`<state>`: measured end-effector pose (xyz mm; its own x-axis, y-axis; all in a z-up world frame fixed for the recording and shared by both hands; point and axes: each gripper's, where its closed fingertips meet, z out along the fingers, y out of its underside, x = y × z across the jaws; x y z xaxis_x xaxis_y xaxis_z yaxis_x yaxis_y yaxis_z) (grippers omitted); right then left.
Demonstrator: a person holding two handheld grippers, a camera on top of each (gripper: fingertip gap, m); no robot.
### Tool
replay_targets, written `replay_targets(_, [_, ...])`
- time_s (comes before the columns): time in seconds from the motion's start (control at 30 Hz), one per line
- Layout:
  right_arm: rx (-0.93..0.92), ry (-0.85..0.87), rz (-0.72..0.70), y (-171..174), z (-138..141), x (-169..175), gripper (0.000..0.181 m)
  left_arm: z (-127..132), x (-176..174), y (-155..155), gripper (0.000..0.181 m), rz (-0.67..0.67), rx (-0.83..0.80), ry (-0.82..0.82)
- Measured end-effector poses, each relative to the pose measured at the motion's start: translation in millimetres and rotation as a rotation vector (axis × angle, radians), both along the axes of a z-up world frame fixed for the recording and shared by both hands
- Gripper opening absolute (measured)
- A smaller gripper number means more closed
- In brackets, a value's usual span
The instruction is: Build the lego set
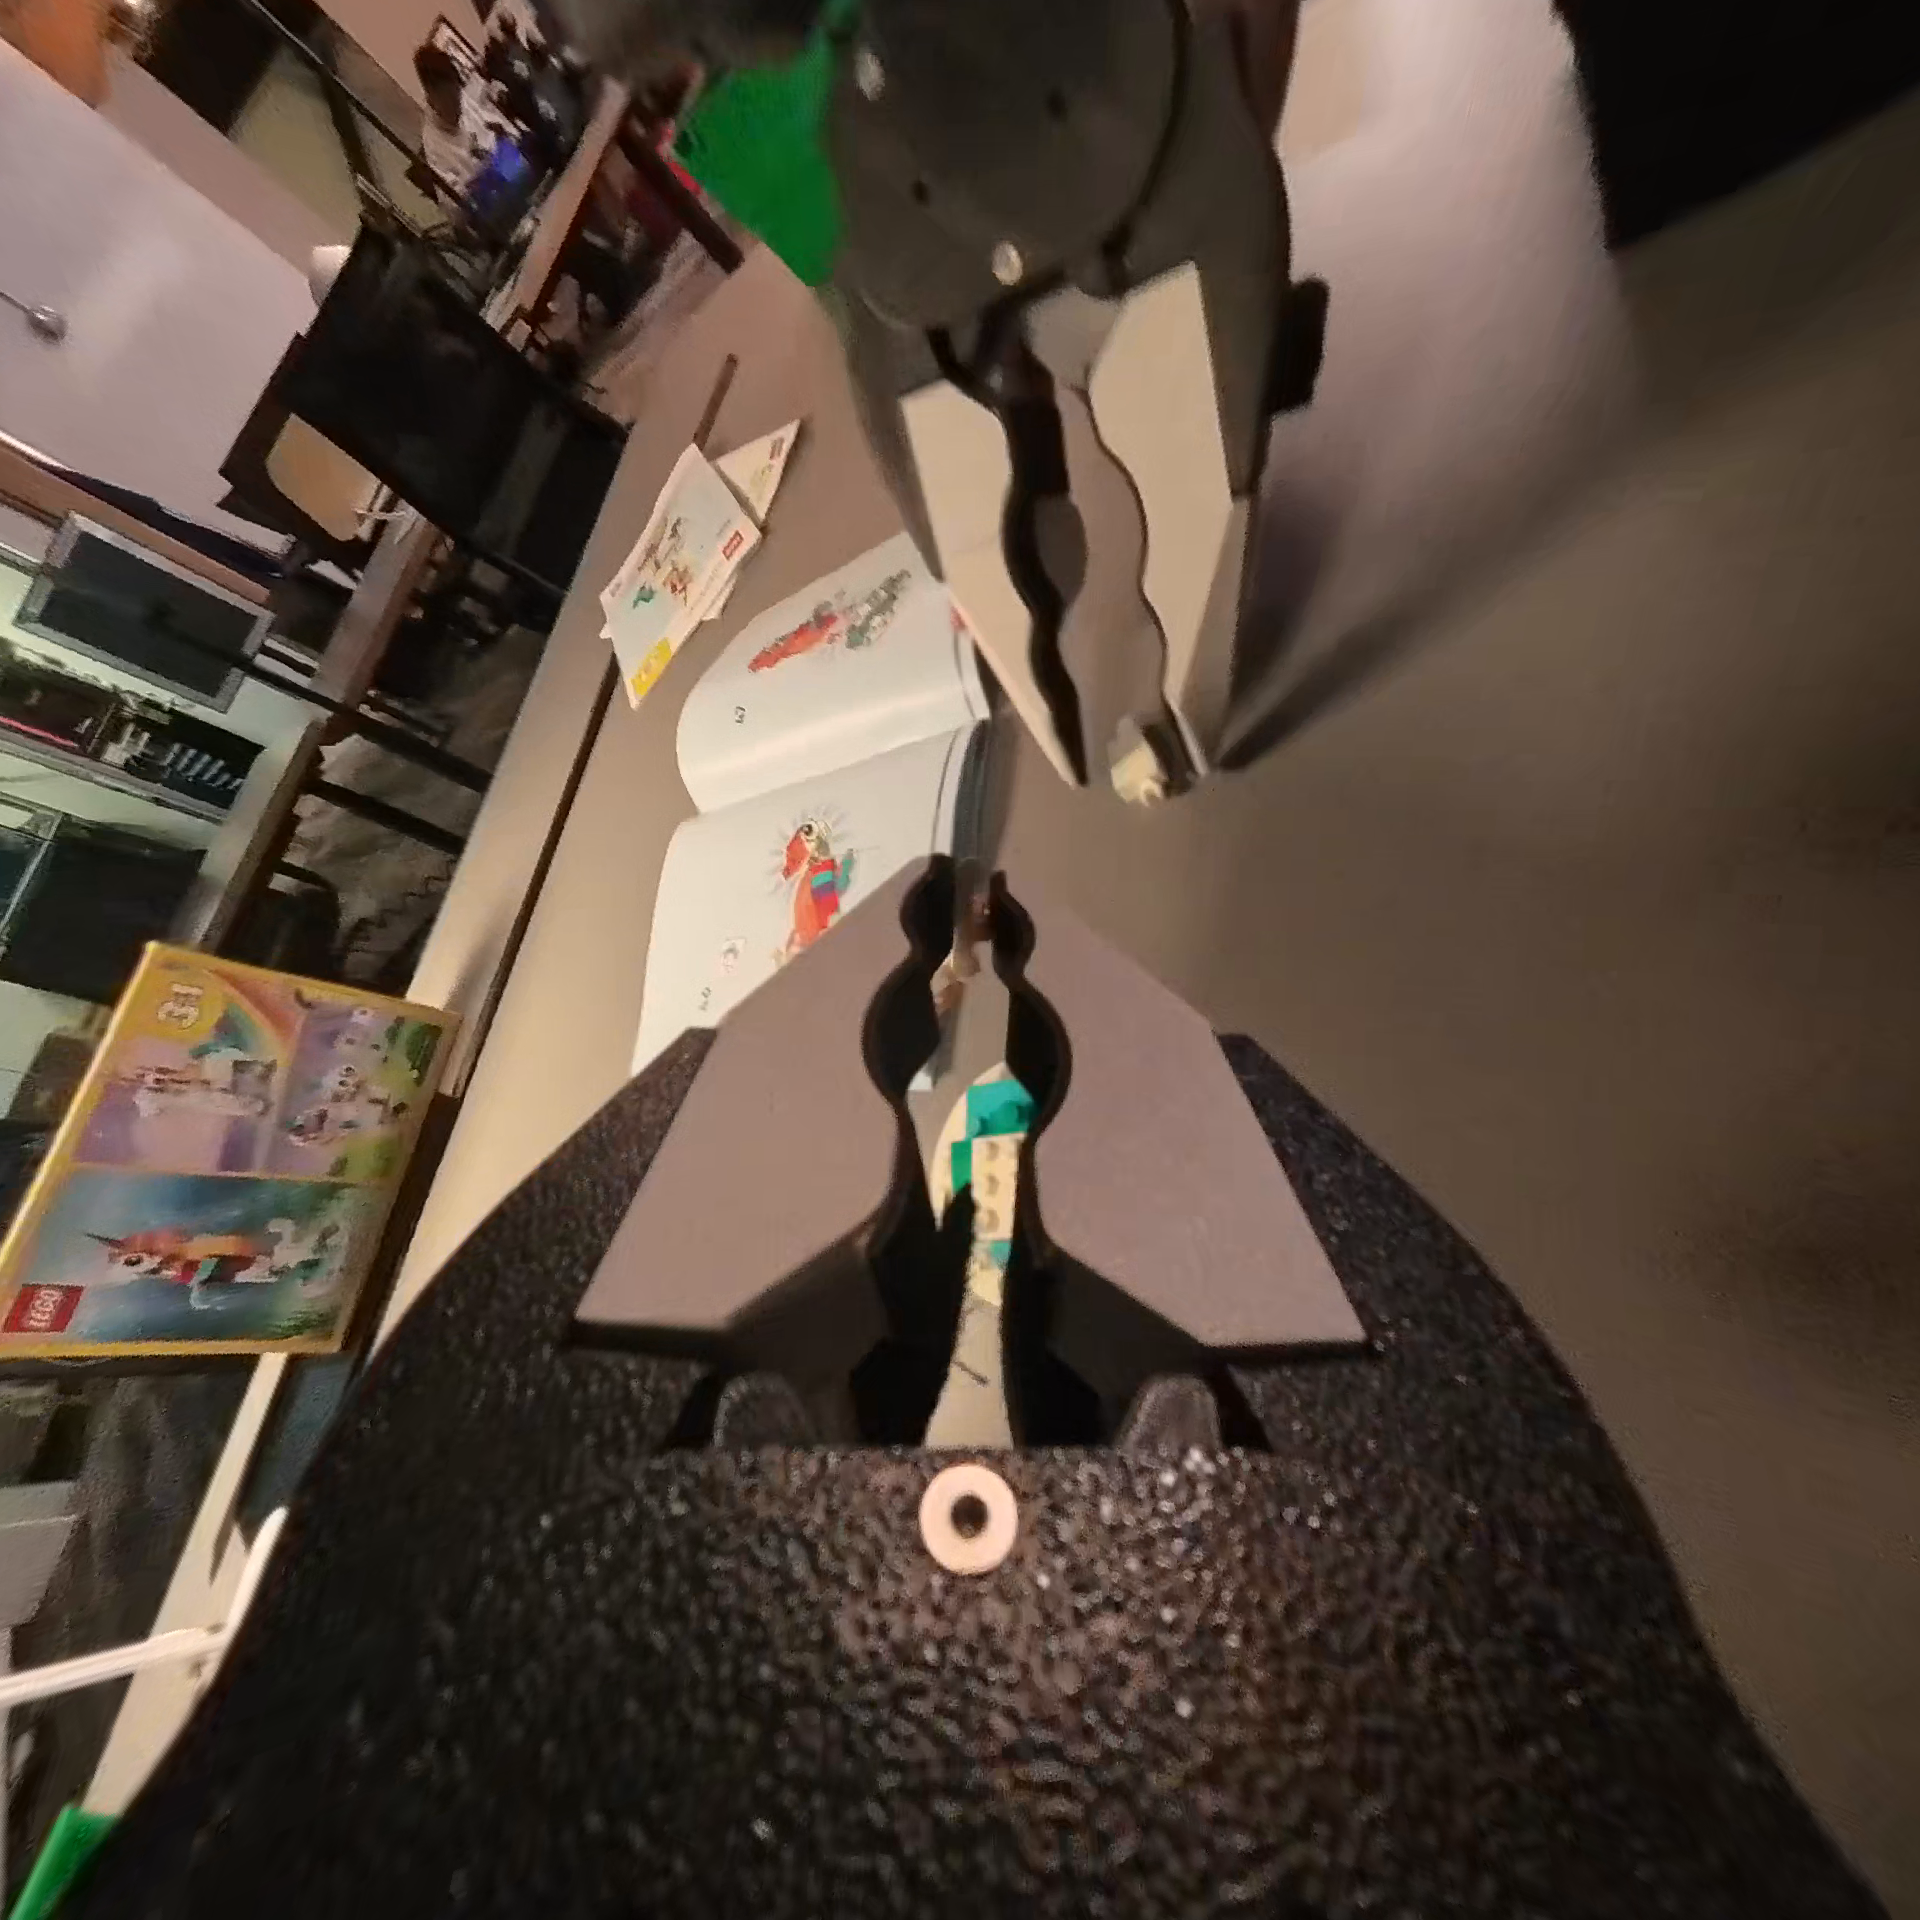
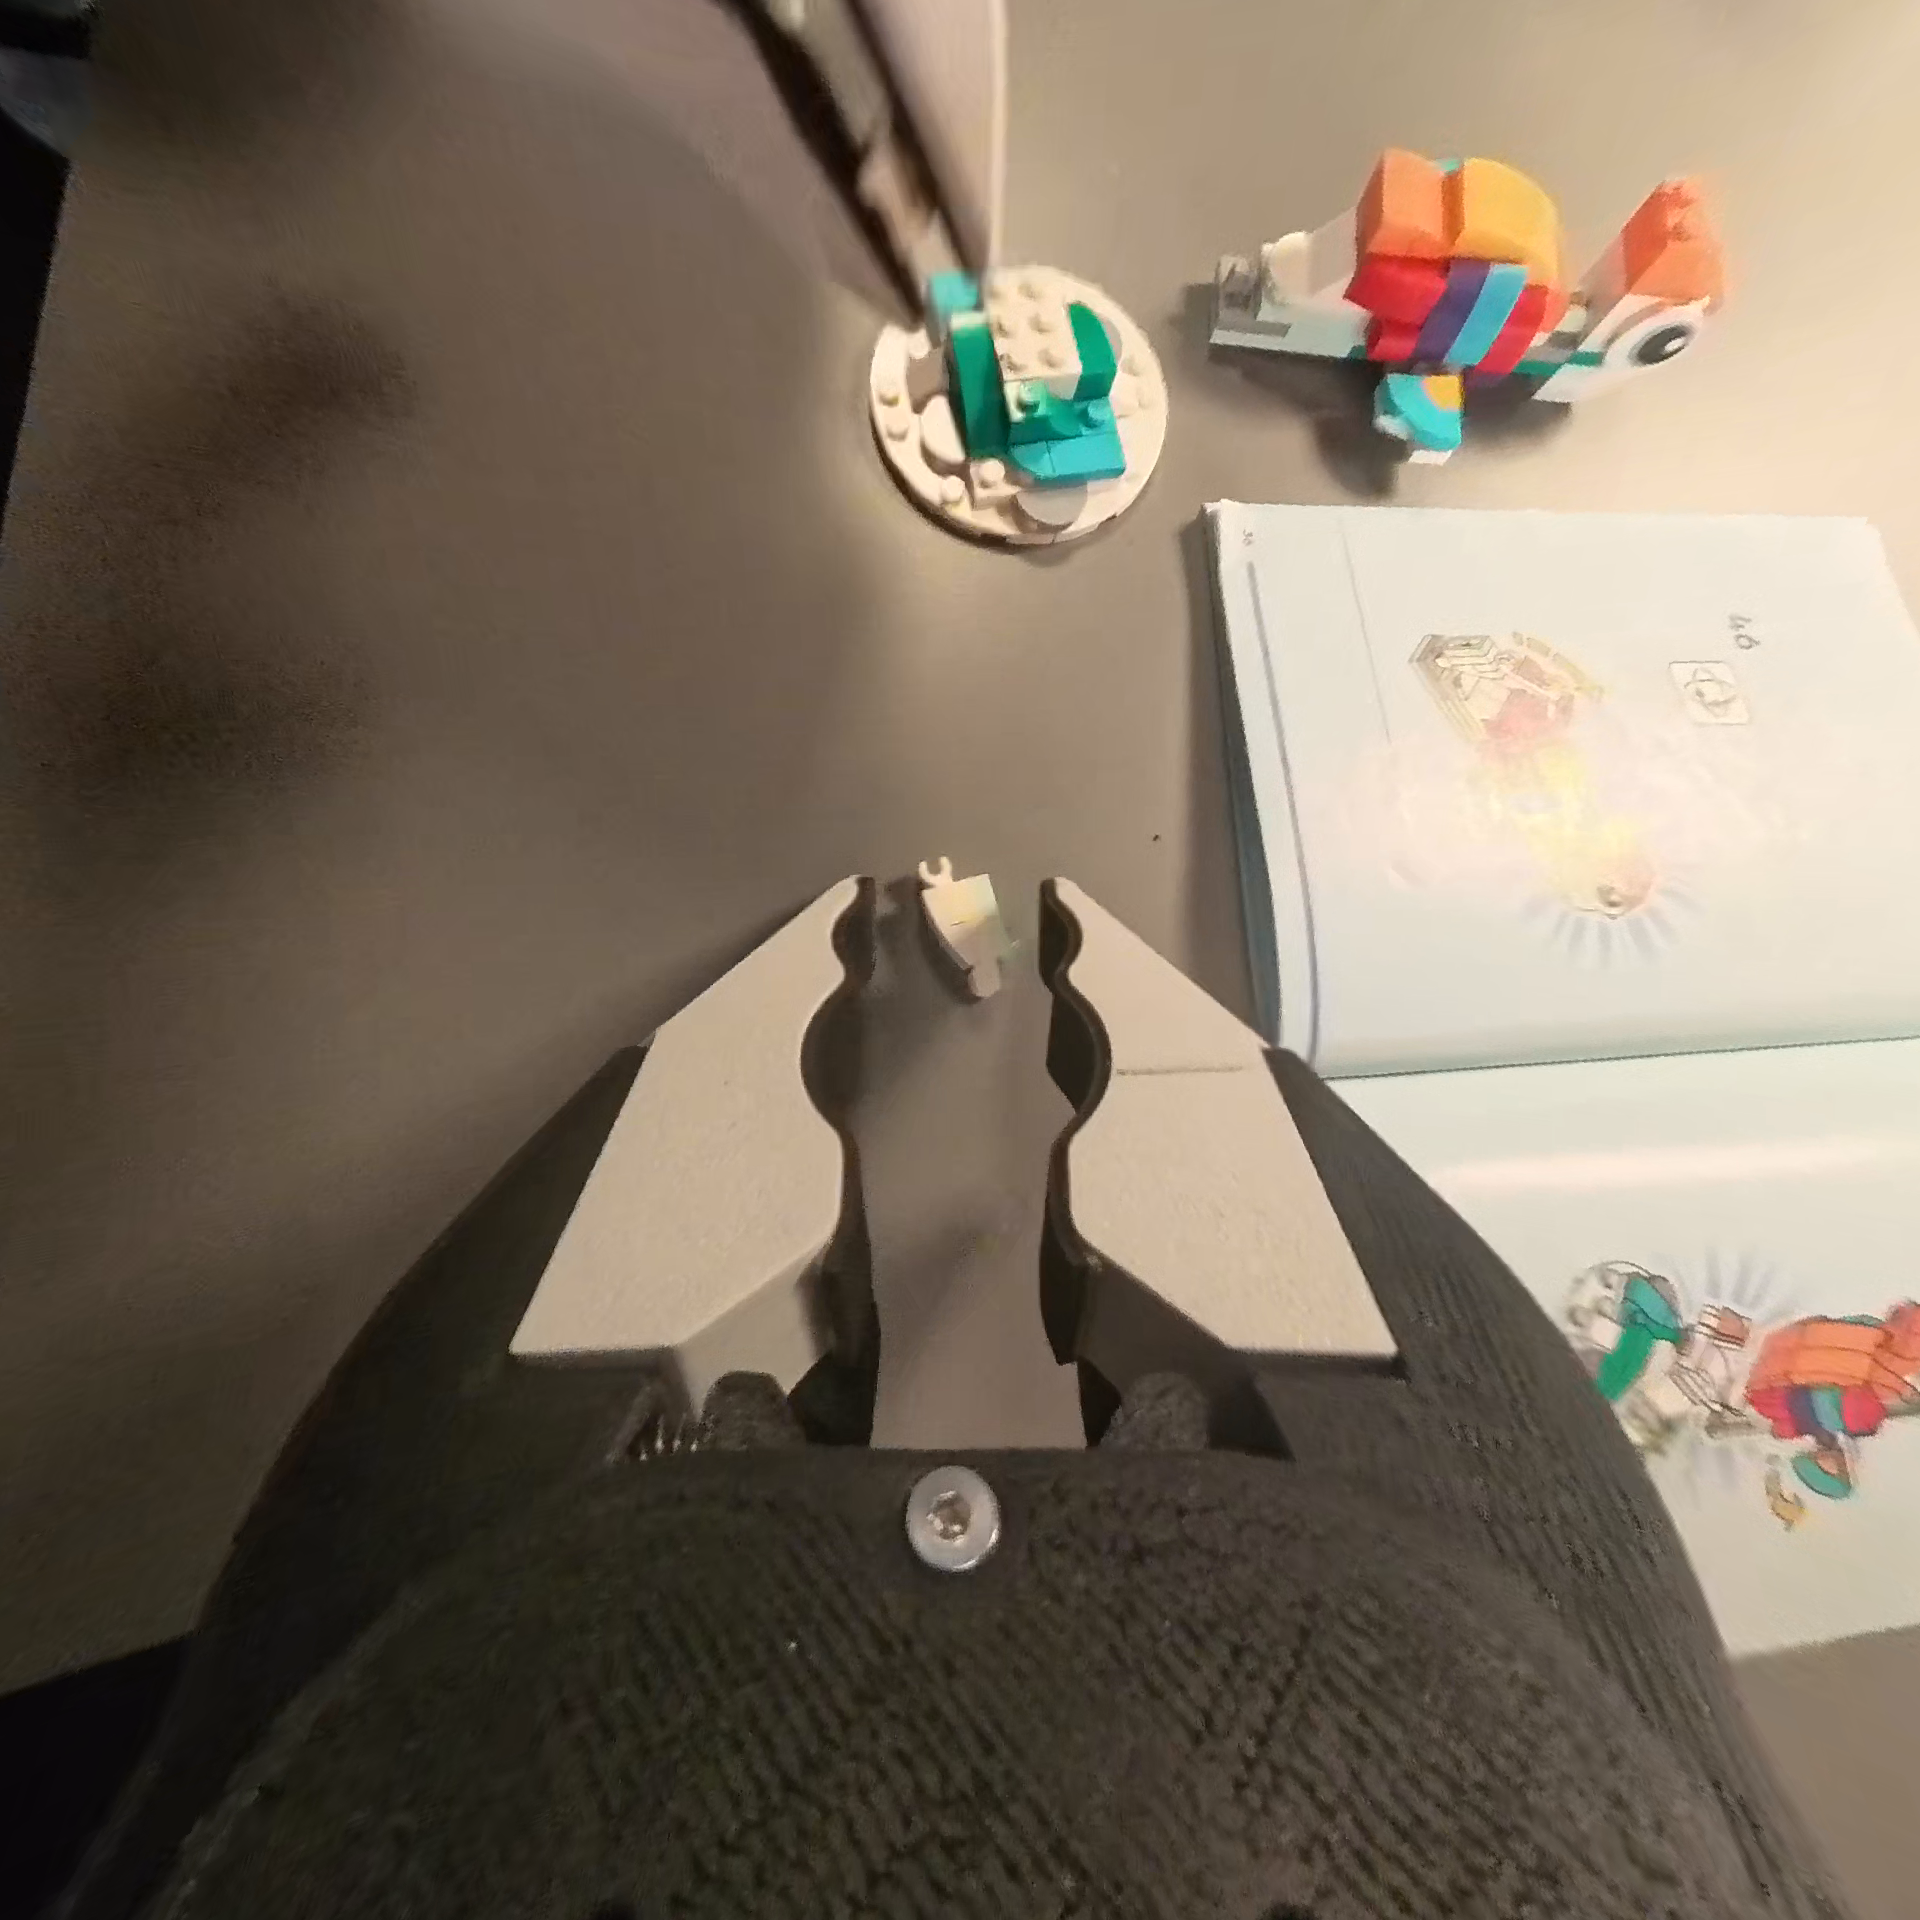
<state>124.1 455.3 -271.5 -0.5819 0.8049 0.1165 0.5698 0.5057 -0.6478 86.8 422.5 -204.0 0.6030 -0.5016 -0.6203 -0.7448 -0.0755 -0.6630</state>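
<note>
White lego piece [image 2: 964, 928] btwn parted right tongs [image 2: 954, 902]

An office or lab: grey table [image 1: 1455, 935], monitors [image 1: 145, 623] and shelving [image 1: 623, 177] behind.

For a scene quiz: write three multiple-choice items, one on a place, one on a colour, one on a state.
1. Where is the small white piece?
A. On the table, between the right gripper's fingertips
B. In a bowl
C. On a shelf

2. What colour is the round base?
A. Red
B. White
C. Black

3. How does the booklet lie?
A. Shut
B. Rolled up
C. Open

Answers:
1 A: the piece rests on the table in the open gripper's gap.
2 B: its studded rim shows white.
3 C: two facing pages lie flat.
</note>
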Motion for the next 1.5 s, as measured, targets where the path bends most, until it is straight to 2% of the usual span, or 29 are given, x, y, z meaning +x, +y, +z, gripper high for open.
replay_targets(0.03, [0.011,0.038,-0.010,1,6,-3,0.029,-4,1,0,0.004,0.003,-0.012,0.007])
replay_targets(0.23, [0.044,0.341,0.057,-32,61,-14,0.017,2,9,-1,0.004,-0.024,-0.085,-0.236])
replay_targets(0.43, [-0.260,0.375,-0.138,-42,94,-29,0.010,11,5,2,0.004,-0.018,-0.060,-0.228])
replay_targets(0.53, [-0.376,0.322,-0.230,-41,95,-33,0.010,11,1,6,0.004,0.018,-0.025,-0.159])
replay_targets(0.7, [-0.694,0.234,-0.401,-38,96,-43,0.015,16,-4,11,0.004,0.063,0.053,-0.055])
replay_targets(0.8, [-0.726,0.214,-0.463,-30,90,-46,0.017,16,-4,12,0.004,0.071,0.057,-0.032])
replay_targets(1.27, [-0.903,0.134,-0.496,-29,84,-52,0.009,10,-8,18,0.004,0.097,0.038,0.045])
replay_targets(1.5, [-0.994,0.155,-0.458,-28,95,-48,0.006,20,-2,17,0.005,0.066,0.055,-0.028])
